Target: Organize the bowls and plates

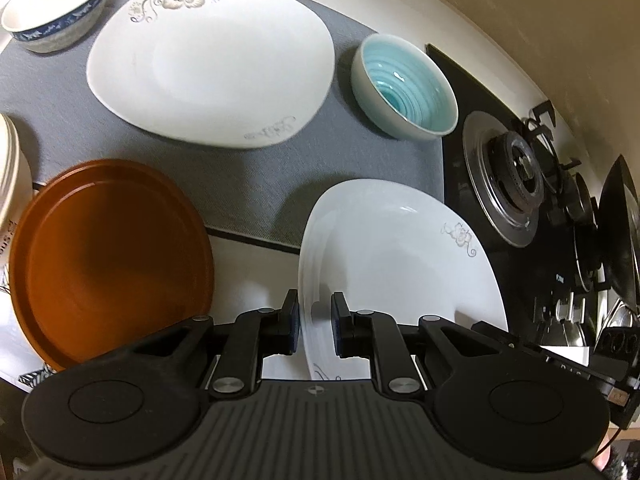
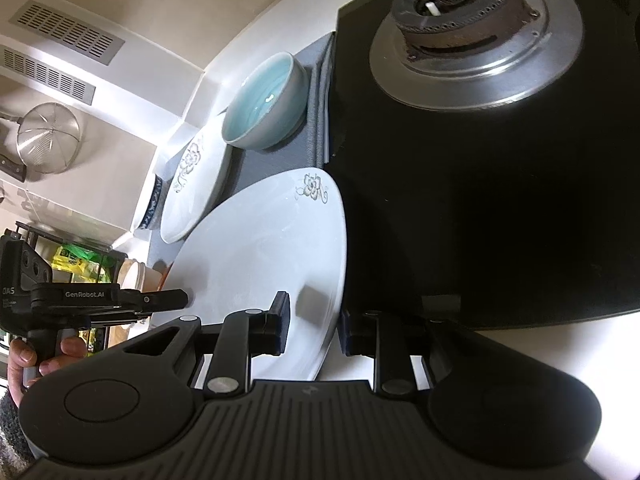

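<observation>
Both the left gripper point(image 1: 314, 328) and right gripper point(image 2: 313, 322) pinched opposite rims of the white floral plate point(image 1: 400, 264); it looked stiff, glazed, slippery and breakable

Cream wall point(image 1: 500, 8) upper right; black gas hob point(image 2: 480, 200) right; vent grilles point(image 2: 66, 32) upper left; white bench point(image 2: 540, 344) under grey mat point(image 1: 52, 92)

Home kitchen (gas burner point(image 2: 476, 28), hanging strainer point(image 2: 48, 136))
</observation>
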Motion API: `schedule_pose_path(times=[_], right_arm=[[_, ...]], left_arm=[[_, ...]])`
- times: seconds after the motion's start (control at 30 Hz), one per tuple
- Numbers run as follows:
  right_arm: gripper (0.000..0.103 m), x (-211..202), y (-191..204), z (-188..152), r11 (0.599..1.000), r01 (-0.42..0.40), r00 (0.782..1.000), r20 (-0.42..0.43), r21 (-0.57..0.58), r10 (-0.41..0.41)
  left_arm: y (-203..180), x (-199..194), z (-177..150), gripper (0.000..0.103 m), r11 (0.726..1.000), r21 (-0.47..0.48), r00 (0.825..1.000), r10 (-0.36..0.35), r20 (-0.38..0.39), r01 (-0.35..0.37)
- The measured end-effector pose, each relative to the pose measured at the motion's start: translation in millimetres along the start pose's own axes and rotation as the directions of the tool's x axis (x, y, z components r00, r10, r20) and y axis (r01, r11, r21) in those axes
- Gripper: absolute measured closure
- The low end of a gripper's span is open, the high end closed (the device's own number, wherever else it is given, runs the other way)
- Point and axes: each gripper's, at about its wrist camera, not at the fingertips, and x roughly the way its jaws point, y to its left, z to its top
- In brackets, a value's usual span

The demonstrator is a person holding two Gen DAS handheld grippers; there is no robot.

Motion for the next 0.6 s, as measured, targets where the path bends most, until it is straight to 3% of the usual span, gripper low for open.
schedule_pose_path(times=[0.6], right_arm=[[0.074, 30, 62, 10, 1.000, 0.019, 0.999, 0.027, -0.025, -0.018]], left_arm=[[50, -35, 37, 0.086, 0.999, -0.022, 0.999, -0.045, 0.029, 0.045]])
